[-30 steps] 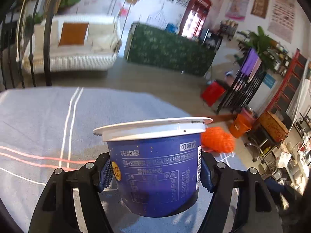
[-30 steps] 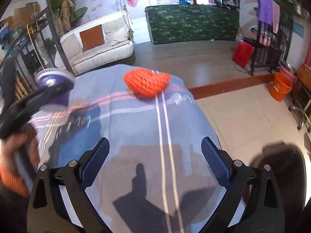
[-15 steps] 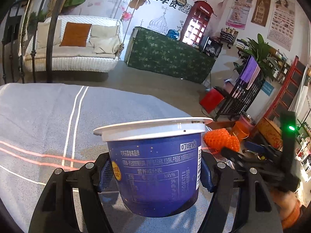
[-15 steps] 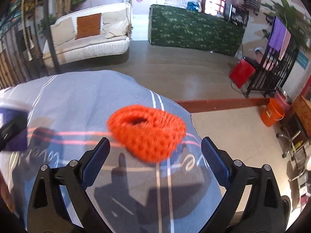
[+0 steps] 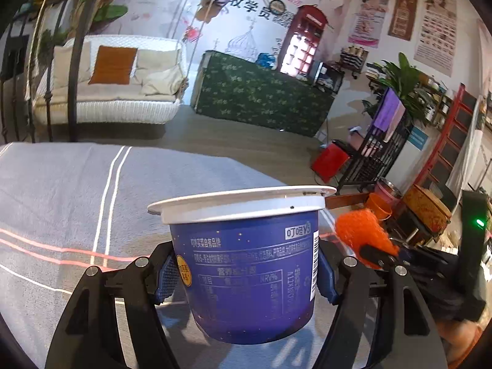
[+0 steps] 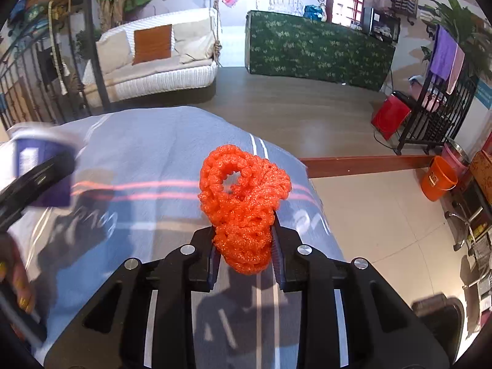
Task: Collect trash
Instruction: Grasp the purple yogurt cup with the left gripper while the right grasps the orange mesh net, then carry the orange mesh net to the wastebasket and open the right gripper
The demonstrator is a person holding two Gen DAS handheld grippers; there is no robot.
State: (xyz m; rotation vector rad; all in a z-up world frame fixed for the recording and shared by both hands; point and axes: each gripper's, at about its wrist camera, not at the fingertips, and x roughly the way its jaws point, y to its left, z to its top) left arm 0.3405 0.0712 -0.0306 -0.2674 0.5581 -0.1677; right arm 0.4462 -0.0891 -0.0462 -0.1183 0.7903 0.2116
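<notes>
A dark blue yogurt cup (image 5: 249,276) with a white rim sits upright between the pads of my left gripper (image 5: 246,273), which is shut on it above the grey striped tablecloth (image 5: 61,203). An orange foam fruit net (image 6: 243,203) is squeezed between the pads of my right gripper (image 6: 244,255), whose jaws are closing on its lower part. In the left wrist view the orange net (image 5: 363,233) shows at the right, held by the right gripper. In the right wrist view the blue cup (image 6: 40,166) appears blurred at the left edge.
The table's cloth (image 6: 153,147) ends in a rounded edge near the net, with tiled floor beyond. An orange bucket (image 6: 438,178), a red bin (image 6: 389,117) and a black rack (image 6: 436,113) stand on the right. A white sofa (image 5: 107,92) and a green-covered counter (image 5: 261,95) lie farther back.
My right gripper moved up to the orange net and closed its jaws around it. The left gripper stayed still, holding the blue cup.
</notes>
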